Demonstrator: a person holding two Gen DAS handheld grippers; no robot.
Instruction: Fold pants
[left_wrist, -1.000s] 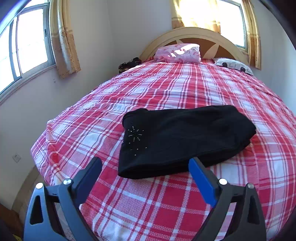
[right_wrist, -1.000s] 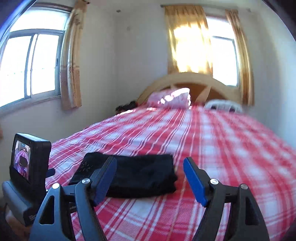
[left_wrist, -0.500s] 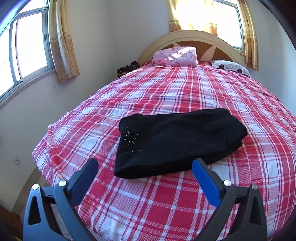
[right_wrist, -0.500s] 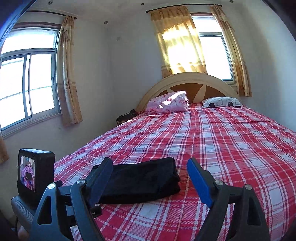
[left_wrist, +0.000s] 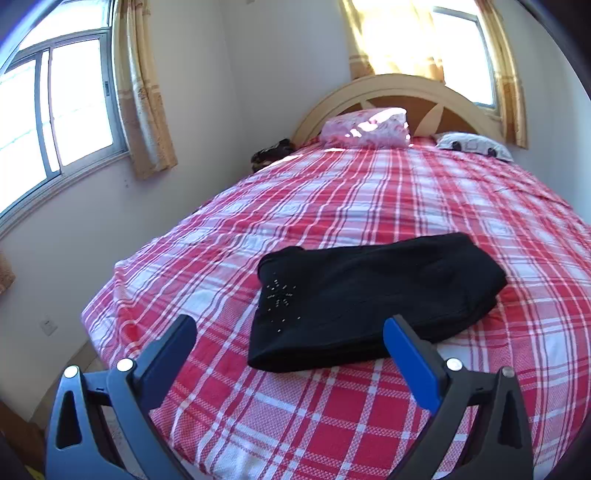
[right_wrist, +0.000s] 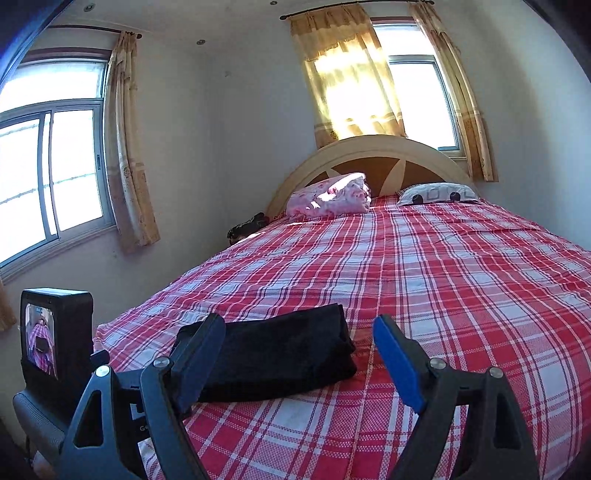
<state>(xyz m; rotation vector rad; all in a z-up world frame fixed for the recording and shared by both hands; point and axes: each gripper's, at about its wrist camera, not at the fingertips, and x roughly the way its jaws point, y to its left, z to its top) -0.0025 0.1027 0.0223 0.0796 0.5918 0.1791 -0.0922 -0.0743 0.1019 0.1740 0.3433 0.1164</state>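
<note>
Black pants (left_wrist: 369, 299) folded into a thick rectangle, lying flat on the red plaid bedspread (left_wrist: 369, 199) near the foot of the bed — little sparkly stud pattern facing up on the left end. Left gripper (left_wrist: 290, 339) hovering above the near edge of the bed with jaws spread wide, holding nothing; pants just beyond the fingertips, nearer the right finger, not touching. Right gripper (right_wrist: 299, 347) also wide open and empty — pants (right_wrist: 273, 354) sitting ahead and off toward its left finger, partly hidden behind it, clear plaid in front of the right finger. Left unit's camera with its little screen (right_wrist: 55, 332) showing at far left of the right view. Pink pillow (left_wrist: 365, 127) and a patterned one (left_wrist: 472, 144) up by the arched headboard (right_wrist: 369, 155), well apart from the pants.
</note>
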